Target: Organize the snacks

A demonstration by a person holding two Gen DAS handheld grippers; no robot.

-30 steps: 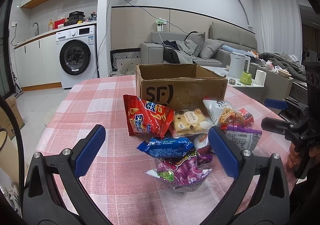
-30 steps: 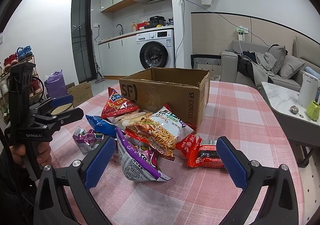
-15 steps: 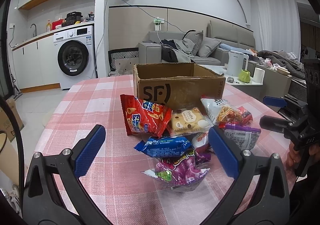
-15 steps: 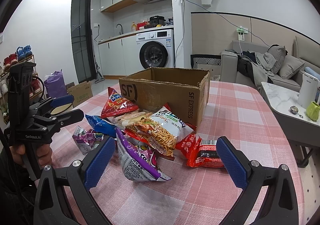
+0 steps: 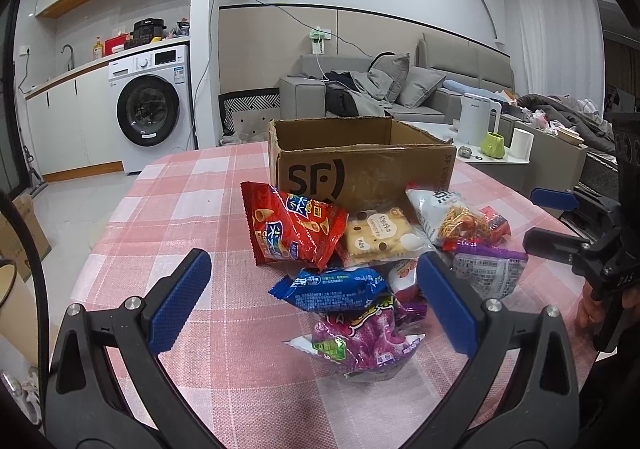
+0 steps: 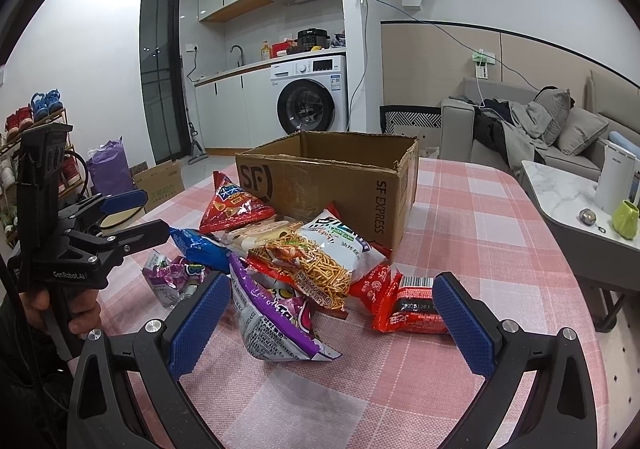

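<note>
Snacks [image 5: 360, 261] are heaped on the checked table [image 5: 180, 217], against the near wall of an open box [image 5: 360, 165], which looks empty as far as can be seen. The heap appears to have been left beside the box so that packets can be lifted in one at a time; none has yet been taken.

Both grippers are held low at the table's near edge, one on each side of the heap. The left gripper [image 5: 316, 301] is spread wide and holds nothing; the purple bag [image 5: 360, 337] and blue packet [image 5: 332, 287] are framed between its pads, so these are probably its nearest picks. The right gripper [image 6: 328, 319] is likewise parted and empty, with a second purple bag [image 6: 272, 321] in front of it.

In the left view, a red chip bag [image 5: 292, 229] and a biscuit pack [image 5: 376, 235] are shown face on, leaning at the box. These are largely hidden in the right view by a noodle bag [image 6: 328, 261]. Only in the right view is the red packet [image 6: 408, 305] seen in full, lying flat at the heap's right edge, along with the box's side panel. Each gripper is also seen from the side in the other's view, gripped by a hand [image 6: 76, 313].
</note>
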